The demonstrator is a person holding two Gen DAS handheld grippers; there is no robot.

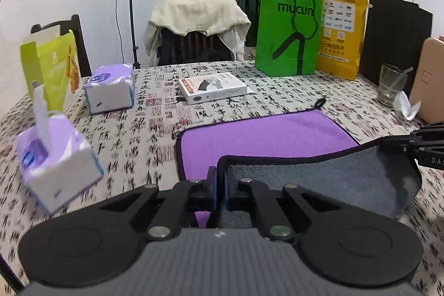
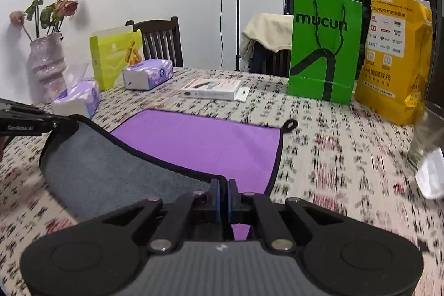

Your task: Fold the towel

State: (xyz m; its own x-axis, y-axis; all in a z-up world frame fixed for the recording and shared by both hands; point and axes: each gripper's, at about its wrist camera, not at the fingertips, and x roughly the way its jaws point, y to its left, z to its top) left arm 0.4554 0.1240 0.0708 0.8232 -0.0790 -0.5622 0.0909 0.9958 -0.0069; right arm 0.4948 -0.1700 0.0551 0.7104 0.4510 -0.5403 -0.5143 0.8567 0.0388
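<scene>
Both tools look alike: the left gripper [image 1: 221, 186] and right gripper [image 2: 223, 197] are matte black, with blue pads lining the inner faces of the fingers. Angled linkage bars run back to two broad round discs, pinned with silver screw heads, around a ribbed grey body. Small pale lettering marks their sides.

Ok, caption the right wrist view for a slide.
Right gripper and left gripper lift the towel's near edge, grey underside showing.
</scene>
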